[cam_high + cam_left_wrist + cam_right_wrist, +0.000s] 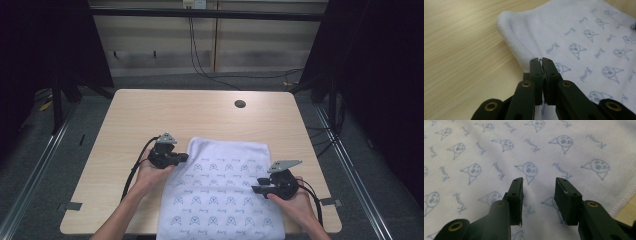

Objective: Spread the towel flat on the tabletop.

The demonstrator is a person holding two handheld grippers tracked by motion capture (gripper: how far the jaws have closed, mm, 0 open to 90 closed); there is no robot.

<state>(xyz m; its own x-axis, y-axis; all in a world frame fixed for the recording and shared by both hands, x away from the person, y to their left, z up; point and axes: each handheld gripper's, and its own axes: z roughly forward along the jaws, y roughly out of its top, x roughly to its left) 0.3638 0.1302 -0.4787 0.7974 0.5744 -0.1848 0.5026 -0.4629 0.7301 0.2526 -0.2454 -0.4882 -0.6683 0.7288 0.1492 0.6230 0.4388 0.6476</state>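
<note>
— Cloth (220, 190), white with small blue printed faces: already folded, flat on the near half of the bench (150, 115), near end hanging just over the near edge. Which step, by the look of it?

— Probably between folds: lining up for a fresh grip. Left gripper (182, 157) at the left border of the cloth, just near of its far-left corner, jaws pressed shut. A white sliver at the very tips in the left gripper view, too small to call a held fold, so best taken as gripping nothing.

— And on the right?

— Right gripper (257, 189) over the right part of the cloth, jaws about half open, printed fabric plain in the gap, nothing pinched.

— Next move, then?

— Likely calls for opening the left jaws again, sliding one under the rounded fold (506, 27) at that border and closing on every layer. On the right, closing at the stitched right border rather than mid-panel, to avoid bunching the top layer alone.

— Anything in the way?

— Little. Bare wood to the left and far side, a round cable hole (240, 104) well beyond the cloth, loose cables (200, 60) past the far edge. Only each gripper's own trailing cable to keep off the fabric.
</note>
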